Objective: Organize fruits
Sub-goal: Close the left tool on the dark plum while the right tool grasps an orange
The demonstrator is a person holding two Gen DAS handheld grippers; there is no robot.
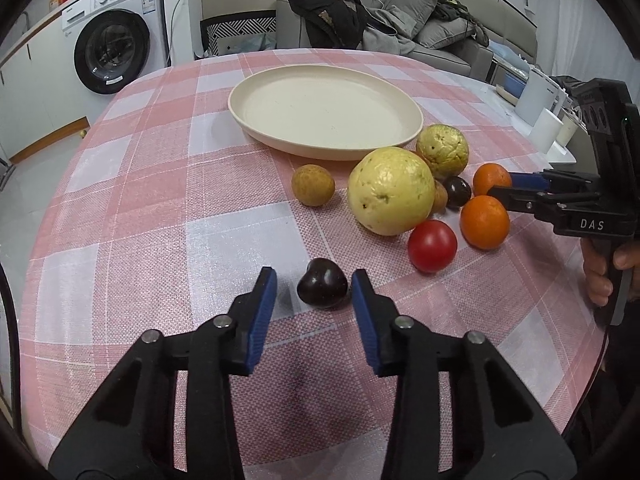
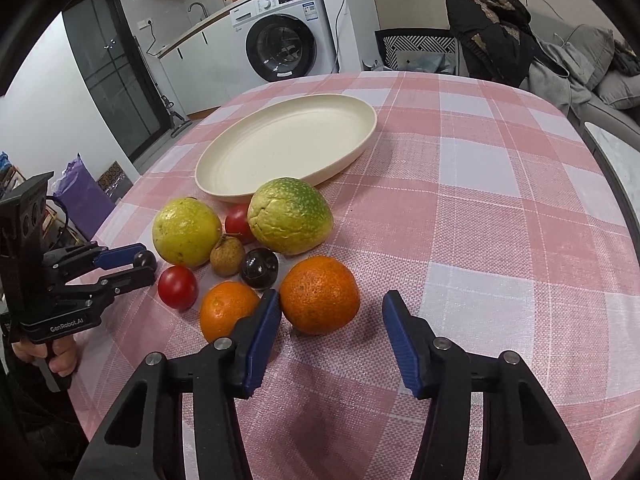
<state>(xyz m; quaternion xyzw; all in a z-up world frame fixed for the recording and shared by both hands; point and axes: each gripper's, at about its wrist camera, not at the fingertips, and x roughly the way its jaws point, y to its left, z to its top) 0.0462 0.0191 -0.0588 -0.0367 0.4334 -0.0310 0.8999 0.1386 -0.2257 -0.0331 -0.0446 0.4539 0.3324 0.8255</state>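
Sorting not yet begun, judged from layout: cream plate (image 1: 256,96) seen empty, all fruit lying on checked tablecloth (image 1: 132,216) on near side of plate. Left gripper (image 1: 314,286) held open, jaws straddling dark plum (image 1: 322,289), no squeeze applied. Right gripper (image 2: 330,312) held open around larger orange (image 2: 319,294), left pad close to peel. Guavas, tomatoes, longans, second orange, second plum clustered beside plate; everything left to move.
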